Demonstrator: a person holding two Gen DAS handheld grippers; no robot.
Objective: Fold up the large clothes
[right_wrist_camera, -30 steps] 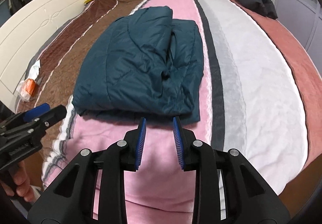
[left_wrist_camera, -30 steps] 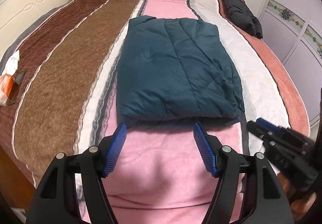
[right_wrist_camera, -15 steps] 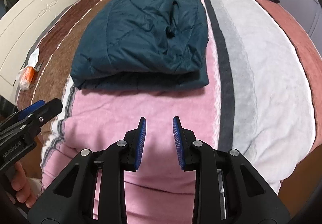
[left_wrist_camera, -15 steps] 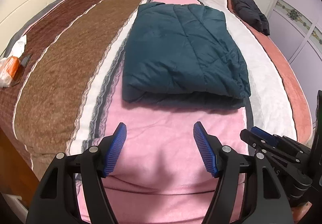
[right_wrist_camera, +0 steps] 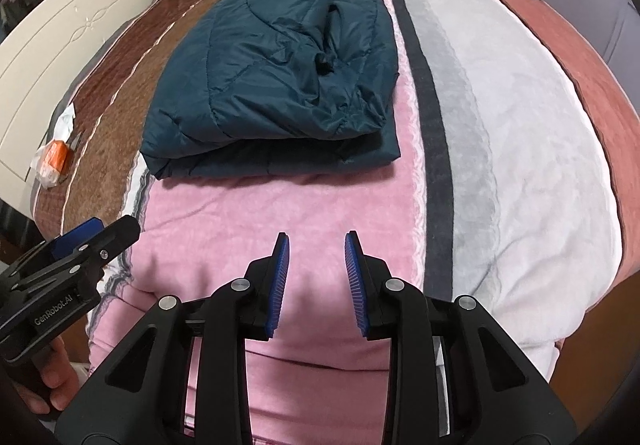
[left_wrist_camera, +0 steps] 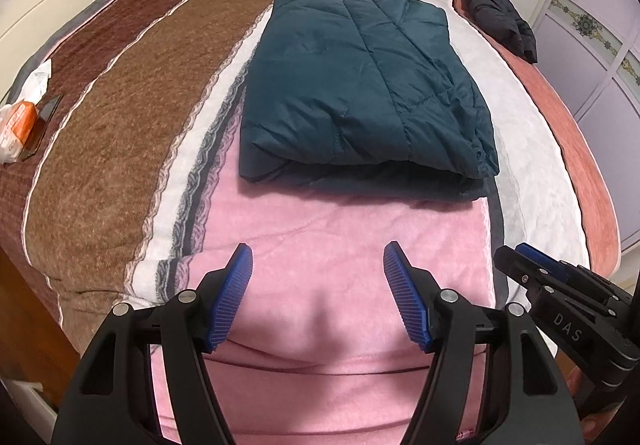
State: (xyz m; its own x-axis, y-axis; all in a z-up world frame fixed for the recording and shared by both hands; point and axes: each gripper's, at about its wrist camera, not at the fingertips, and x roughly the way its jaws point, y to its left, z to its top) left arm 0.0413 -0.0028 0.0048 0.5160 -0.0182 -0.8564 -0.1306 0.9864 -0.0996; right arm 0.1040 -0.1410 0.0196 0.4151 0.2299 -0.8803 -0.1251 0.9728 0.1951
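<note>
A folded teal quilted jacket (left_wrist_camera: 360,85) lies on the pink stripe of the striped blanket (left_wrist_camera: 120,149) covering the bed. Both grippers hover near the jacket's closest edge, touching nothing. The left gripper (left_wrist_camera: 318,257) has its 2 fingers wide apart; the right gripper (right_wrist_camera: 316,241) has its fingers narrowly apart, empty.

Folded teal jacket (right_wrist_camera: 272,85) on striped blanket (right_wrist_camera: 500,133), empty right tongs (right_wrist_camera: 316,249) apart, near blanket's edge
</note>
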